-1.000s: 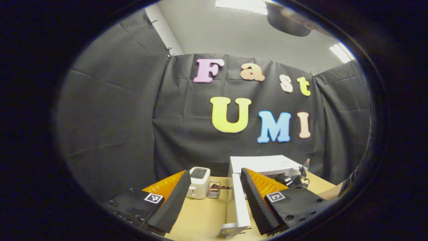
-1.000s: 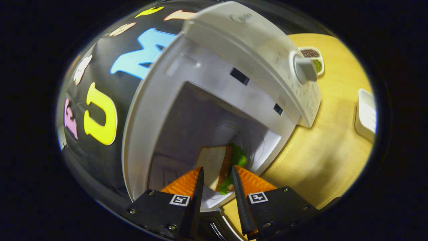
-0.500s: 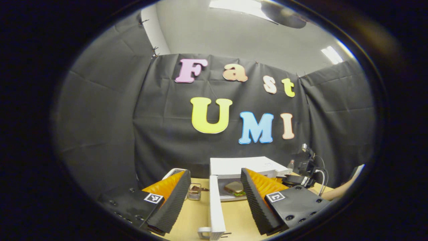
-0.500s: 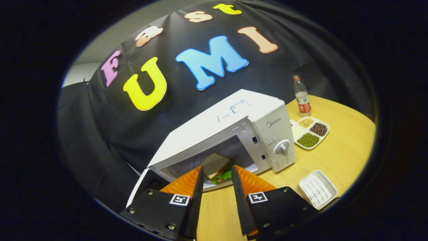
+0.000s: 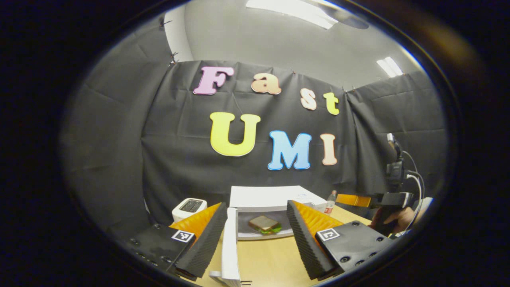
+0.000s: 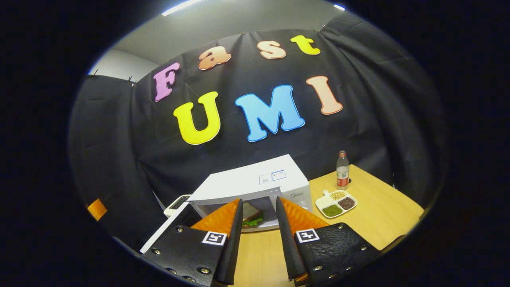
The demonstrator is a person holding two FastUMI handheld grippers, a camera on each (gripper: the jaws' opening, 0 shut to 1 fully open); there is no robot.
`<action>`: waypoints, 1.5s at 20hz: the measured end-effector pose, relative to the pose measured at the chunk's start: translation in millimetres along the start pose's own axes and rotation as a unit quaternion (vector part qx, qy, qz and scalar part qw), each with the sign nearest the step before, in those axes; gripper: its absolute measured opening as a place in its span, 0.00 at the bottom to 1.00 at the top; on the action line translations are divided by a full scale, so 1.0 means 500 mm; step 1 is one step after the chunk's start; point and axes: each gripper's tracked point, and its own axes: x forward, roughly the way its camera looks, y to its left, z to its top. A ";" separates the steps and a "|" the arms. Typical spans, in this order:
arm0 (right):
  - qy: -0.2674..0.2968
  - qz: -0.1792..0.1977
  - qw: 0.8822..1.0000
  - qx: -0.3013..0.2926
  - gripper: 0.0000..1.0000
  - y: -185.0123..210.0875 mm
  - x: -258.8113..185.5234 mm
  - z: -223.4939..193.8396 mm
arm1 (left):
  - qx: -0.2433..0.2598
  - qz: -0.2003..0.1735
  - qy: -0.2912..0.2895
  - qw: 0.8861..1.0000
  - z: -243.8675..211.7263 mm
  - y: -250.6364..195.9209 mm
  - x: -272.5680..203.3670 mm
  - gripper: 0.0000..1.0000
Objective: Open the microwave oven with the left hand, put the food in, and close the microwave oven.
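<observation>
The left gripper (image 5: 255,239) stood with its fingers wide apart and nothing between them, held above the wooden table (image 5: 271,259). Just beyond its fingertips, in the left gripper view, the white microwave oven (image 5: 271,199) stood with its door (image 5: 230,249) swung fully out toward the camera, seen nearly edge-on. Inside the open cavity the sandwich (image 5: 265,225) lay flat, bread on top and green leaf at its edge. A white toaster (image 5: 189,207) sat to the left of the oven and a bottle (image 5: 330,202) to its right. Farther right, a hand (image 5: 398,219) held the other gripper, raised well clear of the oven, with cables trailing from it.

The right gripper (image 6: 258,239) also had its fingers parted, a narrower gap, and gripped nothing. In the right gripper view the microwave oven (image 6: 255,185) was seen from higher up, so its flat top and stickers showed, and the sandwich (image 6: 251,215) appeared only as a sliver between the fingers. The open door (image 6: 163,235) ran down to the left. This view added a divided white dish (image 6: 336,201) of beans and grains on the table (image 6: 378,215), right of the oven, with the bottle (image 6: 342,170) standing upright just behind it. The toaster (image 6: 177,204) peeked out at the oven's left.
</observation>
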 end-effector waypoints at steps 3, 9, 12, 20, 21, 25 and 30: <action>-0.028 -0.013 0.999 -0.040 0.49 -0.016 -0.047 0.067 | 0.004 -0.006 0.008 1.000 -0.007 -0.018 -0.002 0.95; -0.054 -0.019 0.994 -0.090 0.99 -0.041 -0.100 0.109 | 0.002 0.014 0.010 1.000 -0.016 0.019 -0.005 0.95; -0.074 -0.024 0.994 -0.082 1.00 -0.047 -0.114 0.128 | 0.000 0.047 0.013 0.999 -0.025 0.081 -0.031 0.96; -0.073 -0.015 0.995 -0.065 1.00 -0.039 -0.114 0.133 | 0.016 0.112 0.107 0.988 -0.172 0.242 -0.133 0.31; -0.072 -0.012 0.995 -0.063 1.00 -0.036 -0.113 0.134 | 0.004 0.093 0.127 0.988 -0.204 0.225 -0.144 0.07; -0.077 -0.007 0.995 -0.068 1.00 -0.026 -0.104 0.137 | 0.017 0.086 0.165 0.982 -0.270 0.240 -0.165 0.07; -0.074 0.001 0.995 -0.070 1.00 -0.017 -0.097 0.139 | 0.000 0.066 0.186 0.980 -0.333 0.206 -0.152 0.08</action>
